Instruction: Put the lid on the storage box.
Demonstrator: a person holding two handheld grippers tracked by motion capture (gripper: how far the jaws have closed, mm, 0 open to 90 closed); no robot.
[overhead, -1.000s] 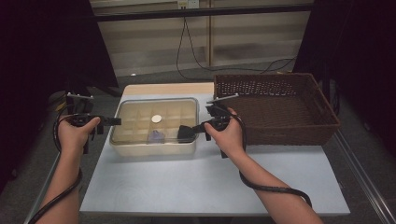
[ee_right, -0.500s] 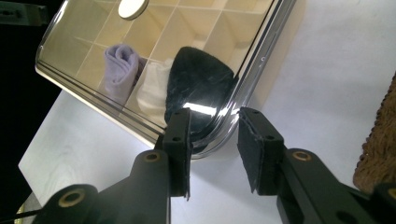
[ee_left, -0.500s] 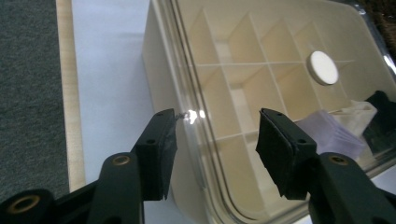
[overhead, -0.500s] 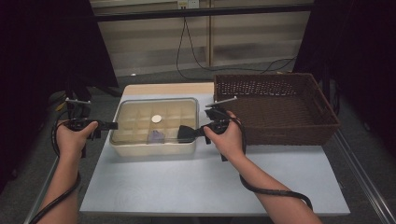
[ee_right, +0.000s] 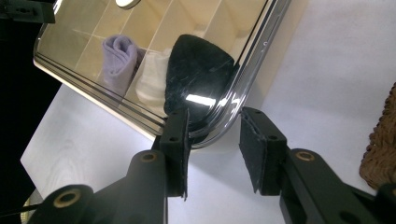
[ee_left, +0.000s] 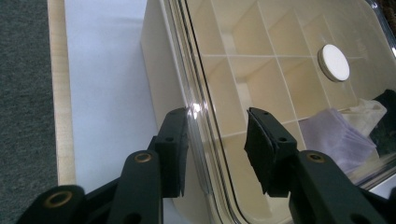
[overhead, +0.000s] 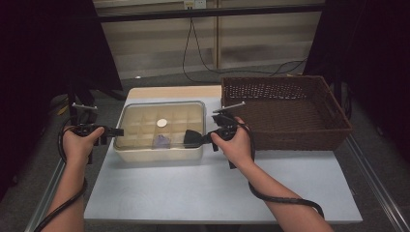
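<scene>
High view: divided box (overhead: 159, 147) w/ clear lid (overhead: 145, 113) sits on white table (overhead: 193, 193), left of centre. Left gripper (overhead: 116, 131) at box's left end, right gripper (overhead: 193, 138) at its right end, one on each short side. Wicker basket (overhead: 290, 111) stands just right of the box, close behind the right hand (overhead: 234, 145). White disc (overhead: 162, 123) and purple cloth (overhead: 162, 141) lie in compartments under the lid.

Left gripper view: jaws apart, lid's left rim runs up btwn them; one jaw is outside by the box wall, the other over the lid. Pads don't clearly press the rim. Jaws have just been closing, w/ the rim btwn them. Disc (ee_left: 333, 62), purple cloth (ee_left: 336, 140) and a pale cloth (ee_left: 371, 112) seen thru lid.

Right gripper view: jaws apart, lid's rounded corner (ee_right: 224, 126) sits by the left-hand jaw; other jaw stands clear over bare table. Black wedge-shaped item (ee_right: 196, 70), white cloth (ee_right: 152, 81) and purple cloth (ee_right: 119, 56) under lid. Basket edge (ee_right: 380, 144) at far right. Jaws have opened a touch.

Vs earlier frames: box, basket, both hands in about same spots.
</scene>
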